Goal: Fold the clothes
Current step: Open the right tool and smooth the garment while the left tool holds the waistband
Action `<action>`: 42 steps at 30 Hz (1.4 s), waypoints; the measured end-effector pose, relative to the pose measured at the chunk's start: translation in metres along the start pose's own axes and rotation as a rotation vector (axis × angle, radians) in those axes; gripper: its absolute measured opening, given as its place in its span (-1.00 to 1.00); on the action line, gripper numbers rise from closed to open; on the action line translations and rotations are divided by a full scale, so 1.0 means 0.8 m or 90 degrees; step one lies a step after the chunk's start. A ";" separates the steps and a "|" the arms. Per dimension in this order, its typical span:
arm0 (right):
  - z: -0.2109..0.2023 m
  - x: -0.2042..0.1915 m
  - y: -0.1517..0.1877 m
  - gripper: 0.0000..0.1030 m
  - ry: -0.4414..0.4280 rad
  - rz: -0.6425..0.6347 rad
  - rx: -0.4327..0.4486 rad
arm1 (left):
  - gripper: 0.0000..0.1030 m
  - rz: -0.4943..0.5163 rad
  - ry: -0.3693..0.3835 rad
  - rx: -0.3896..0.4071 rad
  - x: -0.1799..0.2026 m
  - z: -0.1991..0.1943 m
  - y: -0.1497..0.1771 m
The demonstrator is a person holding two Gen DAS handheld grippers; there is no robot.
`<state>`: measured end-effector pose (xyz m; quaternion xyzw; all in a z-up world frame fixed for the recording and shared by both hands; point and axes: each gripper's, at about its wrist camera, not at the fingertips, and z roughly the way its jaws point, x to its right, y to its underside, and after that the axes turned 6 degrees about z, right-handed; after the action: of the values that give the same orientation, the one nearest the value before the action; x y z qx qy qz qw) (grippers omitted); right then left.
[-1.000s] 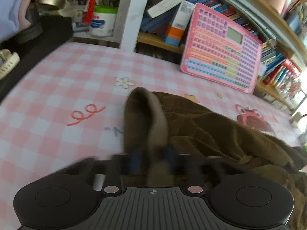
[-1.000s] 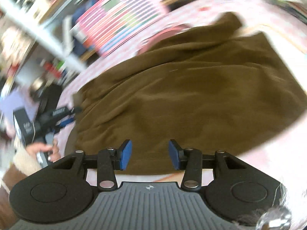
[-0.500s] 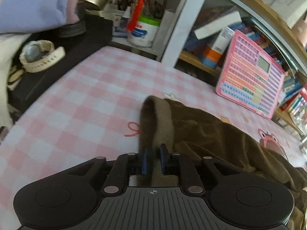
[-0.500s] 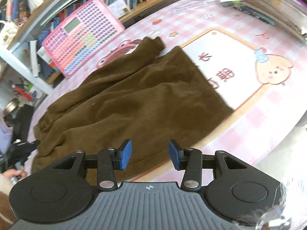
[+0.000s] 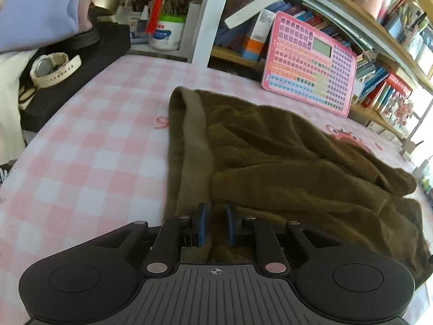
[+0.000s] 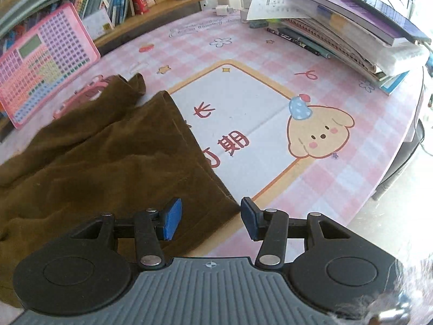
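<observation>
With its blue pads drawn narrow, the left gripper (image 5: 215,223) pinches the waistband (image 5: 193,146) of the brown trousers (image 5: 284,168), the lighter band running straight away from the fingers toward the far edge of the tabletop (image 5: 89,146). That waistband end lies on the pink checked cloth, with a pink keyboard toy (image 5: 308,86) leaning against the shelves beyond it and a white wristwatch (image 5: 52,69) on a dark block at the left edge. From there the garment's long axis stretches off to the right, rumpled in loose folds. Over at the other end, the right gripper (image 6: 211,220) stands wide open, holding nothing; its left pad is over the brown fabric while its right pad is just past the hem corner, above the printed mat. The trouser leg (image 6: 113,162) lies fairly flat here, its straight hem edge slanting from the near corner back toward the toy, and a second leg end (image 6: 130,86) pokes out behind it. A stack of books (image 6: 351,27) sits at the far right corner of the tabletop.
</observation>
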<state>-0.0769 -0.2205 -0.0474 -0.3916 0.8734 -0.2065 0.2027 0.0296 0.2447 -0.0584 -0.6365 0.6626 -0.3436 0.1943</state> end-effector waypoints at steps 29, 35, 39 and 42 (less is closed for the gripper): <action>-0.053 0.040 0.009 -0.28 0.033 -0.083 0.080 | -0.68 0.040 0.065 0.009 0.029 -0.041 0.001; -0.063 0.007 -0.020 -0.25 -0.044 -0.113 0.109 | -0.69 0.053 0.044 -0.043 0.032 -0.021 0.015; -0.053 -0.016 -0.045 -0.14 -0.097 -0.157 0.112 | -0.77 0.003 0.053 -0.036 0.007 -0.020 0.022; -0.040 -0.032 -0.080 -0.10 -0.147 -0.190 0.110 | -0.77 0.004 0.030 -0.037 0.016 -0.022 0.020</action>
<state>-0.0392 -0.2332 0.0174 -0.5191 0.7557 -0.2620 0.3013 0.0047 0.2349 -0.0554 -0.6314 0.6789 -0.3384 0.1610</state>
